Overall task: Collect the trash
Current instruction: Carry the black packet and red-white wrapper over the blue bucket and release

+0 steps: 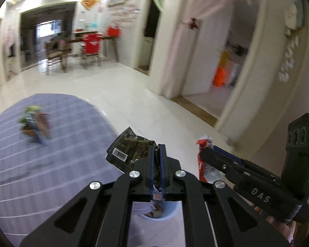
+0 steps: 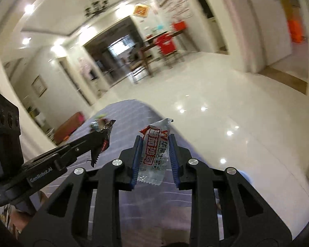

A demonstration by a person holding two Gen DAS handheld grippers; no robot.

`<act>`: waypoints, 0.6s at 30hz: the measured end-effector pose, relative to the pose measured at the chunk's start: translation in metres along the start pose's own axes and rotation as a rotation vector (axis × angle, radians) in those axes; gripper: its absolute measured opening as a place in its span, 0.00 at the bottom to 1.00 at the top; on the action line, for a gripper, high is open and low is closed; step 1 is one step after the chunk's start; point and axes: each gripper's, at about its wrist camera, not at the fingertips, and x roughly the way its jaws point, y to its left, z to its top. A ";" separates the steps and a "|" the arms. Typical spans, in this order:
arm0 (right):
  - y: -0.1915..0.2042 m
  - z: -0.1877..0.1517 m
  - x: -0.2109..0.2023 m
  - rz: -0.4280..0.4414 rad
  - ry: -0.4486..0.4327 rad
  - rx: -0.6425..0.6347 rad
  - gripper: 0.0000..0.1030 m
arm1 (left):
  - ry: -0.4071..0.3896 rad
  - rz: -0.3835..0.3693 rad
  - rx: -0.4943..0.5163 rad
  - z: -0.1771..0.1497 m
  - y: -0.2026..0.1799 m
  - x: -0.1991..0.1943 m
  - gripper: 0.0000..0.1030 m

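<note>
My left gripper is shut on a dark crumpled snack wrapper with a barcode, held above the table's front edge. It shows from the side in the right wrist view, with the dark wrapper hanging from it. My right gripper is shut on a clear and red snack wrapper with red print. It appears at the right of the left wrist view, with the red and white wrapper in its jaws. A small heap of more wrappers lies blurred on the cloth.
A table with a lilac checked cloth lies below both grippers. A pale blue bin's rim shows under the left gripper. Glossy white floor lies beyond, with a wooden table and chairs far back and doorways to the right.
</note>
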 end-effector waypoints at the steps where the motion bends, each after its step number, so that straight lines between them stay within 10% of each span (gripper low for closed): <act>1: -0.011 -0.001 -0.004 -0.011 -0.001 0.017 0.25 | 0.020 -0.028 0.013 -0.002 -0.014 0.012 0.05; 11: -0.090 -0.017 0.015 -0.079 0.042 0.130 0.28 | 0.173 -0.055 0.063 -0.025 -0.062 0.114 0.05; 14: -0.099 -0.024 0.034 -0.091 0.063 0.180 0.54 | 0.200 -0.012 0.079 -0.029 -0.063 0.132 0.05; 18: -0.109 -0.034 0.041 -0.109 0.081 0.200 0.59 | 0.231 -0.005 0.072 -0.033 -0.055 0.147 0.05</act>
